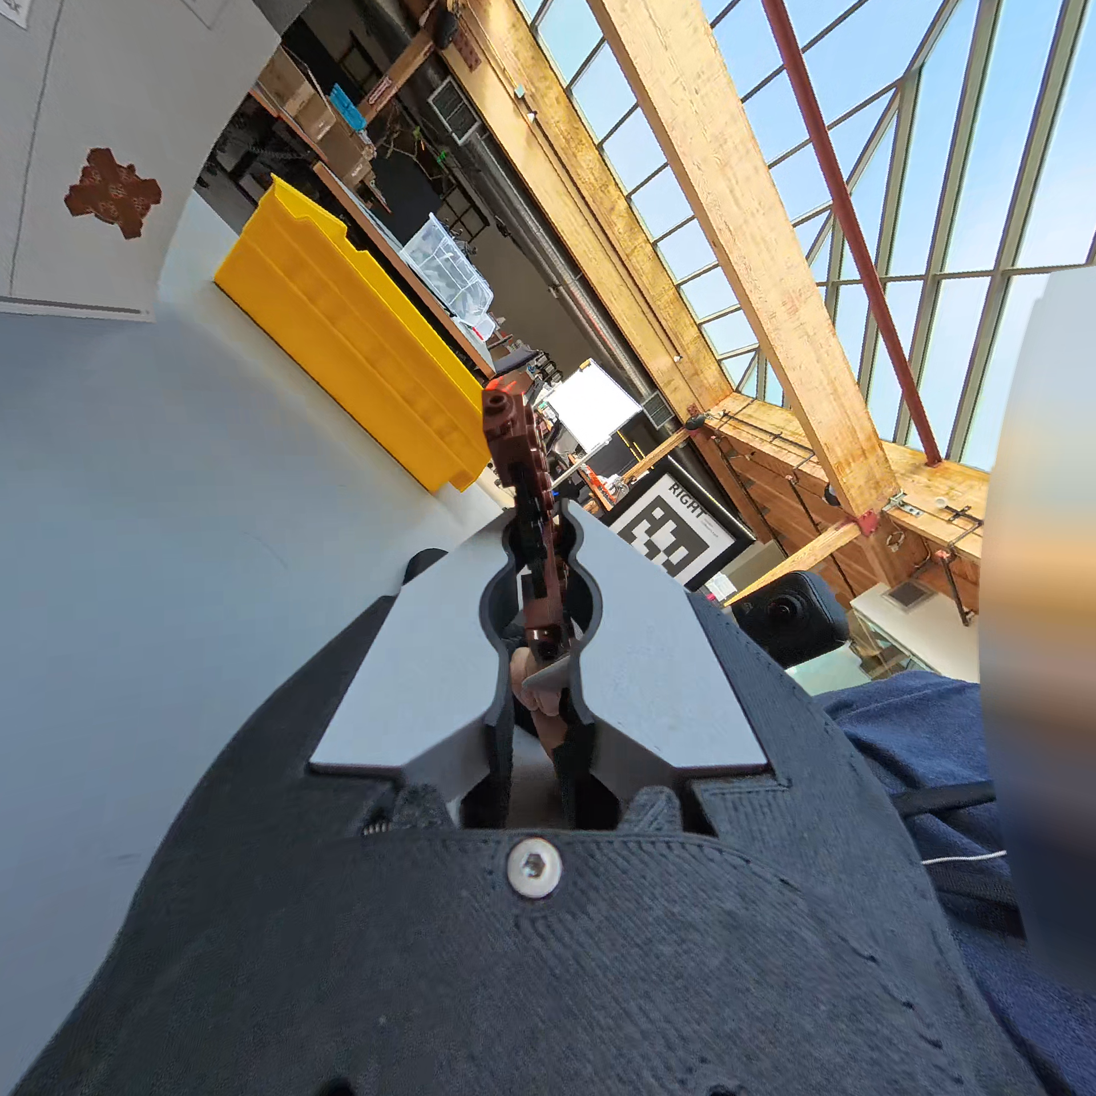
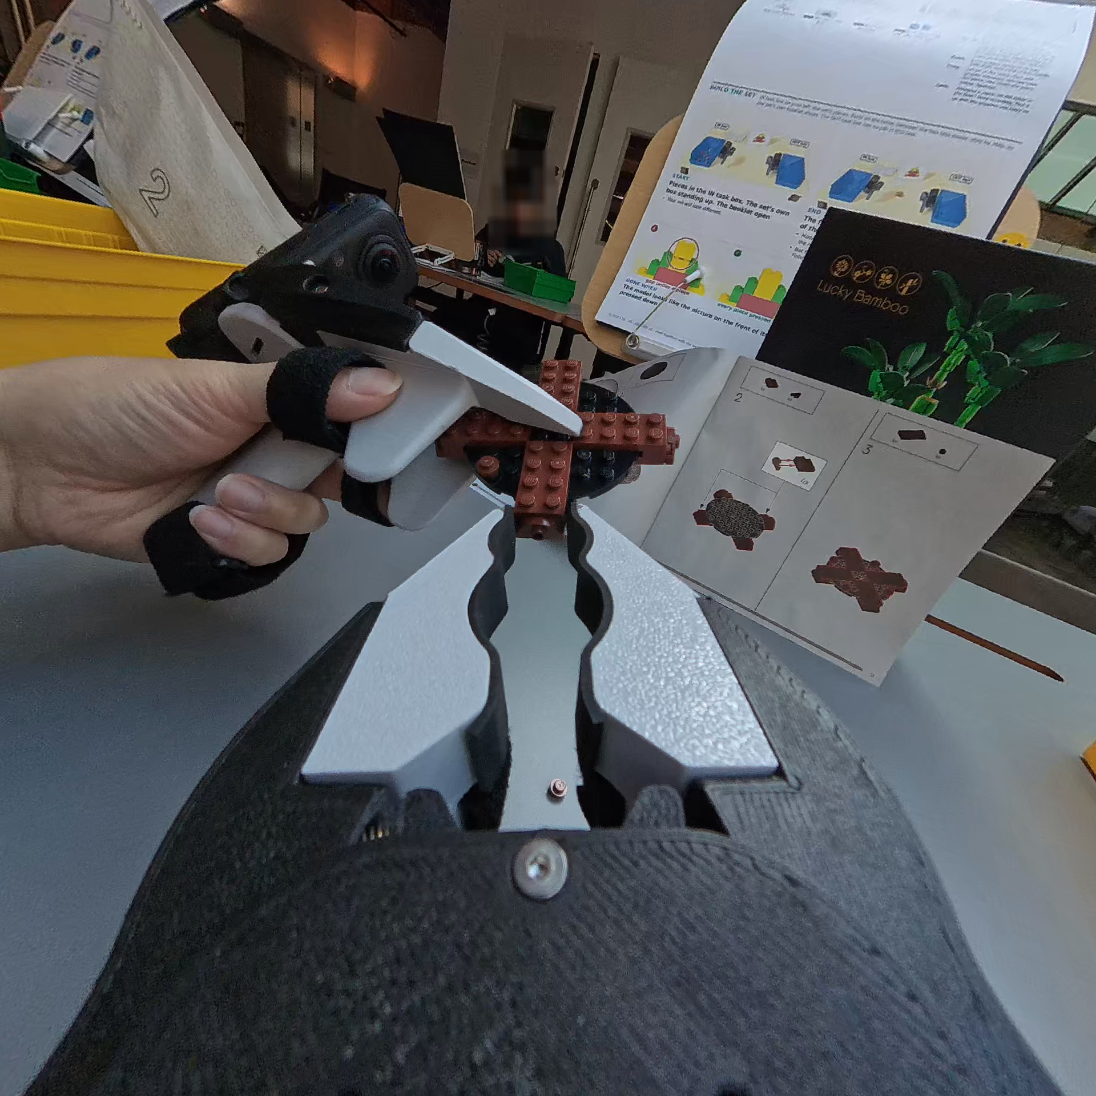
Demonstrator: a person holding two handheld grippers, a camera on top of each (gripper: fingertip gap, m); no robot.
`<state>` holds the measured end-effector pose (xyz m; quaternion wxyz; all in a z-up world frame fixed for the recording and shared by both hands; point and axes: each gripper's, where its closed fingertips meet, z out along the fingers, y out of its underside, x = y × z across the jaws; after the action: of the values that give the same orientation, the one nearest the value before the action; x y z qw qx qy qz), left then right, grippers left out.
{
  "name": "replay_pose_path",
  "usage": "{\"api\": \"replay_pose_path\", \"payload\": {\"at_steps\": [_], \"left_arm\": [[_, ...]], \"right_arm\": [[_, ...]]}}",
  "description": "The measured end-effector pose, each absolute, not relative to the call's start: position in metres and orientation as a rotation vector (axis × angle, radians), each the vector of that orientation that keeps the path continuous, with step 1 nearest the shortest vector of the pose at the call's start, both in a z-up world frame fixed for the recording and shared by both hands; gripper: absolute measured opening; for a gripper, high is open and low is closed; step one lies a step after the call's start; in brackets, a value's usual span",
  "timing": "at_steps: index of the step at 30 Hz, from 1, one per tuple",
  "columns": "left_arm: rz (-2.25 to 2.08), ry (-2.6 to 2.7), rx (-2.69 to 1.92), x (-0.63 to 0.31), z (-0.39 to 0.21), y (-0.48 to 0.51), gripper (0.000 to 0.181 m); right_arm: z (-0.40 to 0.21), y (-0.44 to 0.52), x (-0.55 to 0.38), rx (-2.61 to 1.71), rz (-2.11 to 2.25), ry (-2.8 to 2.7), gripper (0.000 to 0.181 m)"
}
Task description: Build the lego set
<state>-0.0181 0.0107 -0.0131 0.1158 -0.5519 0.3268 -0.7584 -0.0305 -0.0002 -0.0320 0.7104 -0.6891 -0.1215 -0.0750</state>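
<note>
The Lego assembly (image 2: 548,451) is a black round plate with a brown studded cross on top, held in the air above the table. My right gripper (image 2: 539,517) is shut on the end of the cross's near arm. My left gripper (image 2: 572,430), held by a hand (image 2: 118,445), comes in from the left and clamps the assembly from above and below. In the left wrist view the assembly (image 1: 516,468) is edge-on between the shut fingers of the left gripper (image 1: 537,519). The right gripper's body with its black-and-white marker (image 1: 676,534) sits just behind.
An open instruction booklet (image 2: 830,504) stands to the right, with the dark set box (image 2: 949,332) and a printed sheet (image 2: 830,148) behind it. A yellow bin (image 2: 71,284) is on the left; it also shows in the left wrist view (image 1: 356,332). The grey table (image 2: 178,682) lies below. Both grippers' tips are close together, under 4 cm apart.
</note>
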Motion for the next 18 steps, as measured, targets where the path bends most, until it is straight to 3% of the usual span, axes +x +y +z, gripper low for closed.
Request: {"api": "replay_pose_path", "payload": {"at_steps": [14,16,18], "left_arm": [[-2.201,0.975,-1.664,-0.023,-0.023,0.021,0.006],[-2.215,0.952,-1.689,-0.029,-0.026,0.026,0.006],[-2.198,0.948,-1.74,-0.035,-0.033,0.033,0.006]], "right_arm": [[-0.045,0.005,-0.041,-1.562,-0.106,-0.316,0.018],[-0.045,0.003,-0.039,-1.566,-0.124,-0.333,0.031],[-0.039,-0.005,-0.035,-1.554,-0.13,-0.395,0.032]]}}
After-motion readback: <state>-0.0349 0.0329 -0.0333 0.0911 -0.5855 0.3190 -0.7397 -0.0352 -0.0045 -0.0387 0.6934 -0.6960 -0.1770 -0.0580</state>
